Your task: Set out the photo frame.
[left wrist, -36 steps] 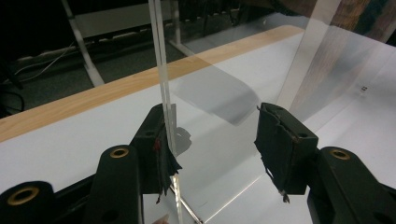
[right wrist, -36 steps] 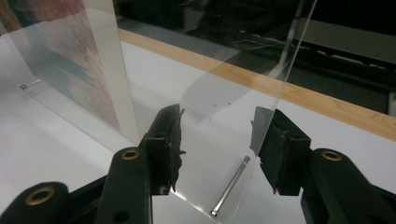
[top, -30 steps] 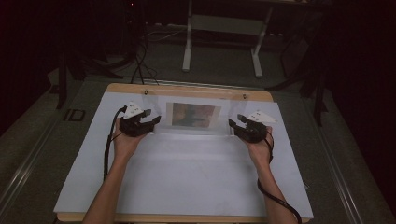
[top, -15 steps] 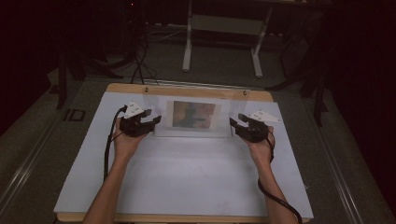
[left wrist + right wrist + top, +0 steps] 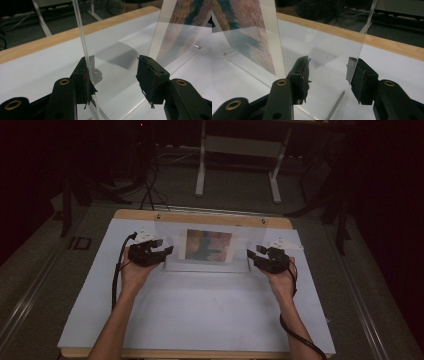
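Observation:
A clear acrylic picture frame (image 5: 206, 265) stands upright at the far middle of the white table top (image 5: 200, 320), with a colourful print (image 5: 209, 245) inside it. My left gripper (image 5: 167, 251) is at the frame's left end and open. In the left gripper view the acrylic edge (image 5: 83, 45) runs right against the left-hand jaw of my left gripper (image 5: 113, 75). My right gripper (image 5: 252, 255) is at the frame's right end, also open. The clear panel (image 5: 324, 42) sits between the jaws of my right gripper (image 5: 328, 73), its edge close to the right-hand jaw.
The table's wooden far edge (image 5: 200, 217) runs just behind the frame. A small metal pin (image 5: 198, 46) lies on the white surface near the print. Beyond the table stand a white desk's legs (image 5: 201, 165) and cables (image 5: 150, 185) on a dark floor.
The print looks slightly narrower than a second ago, as if the frame turned a little. Both hands have hardly moved and the jaws stay apart.

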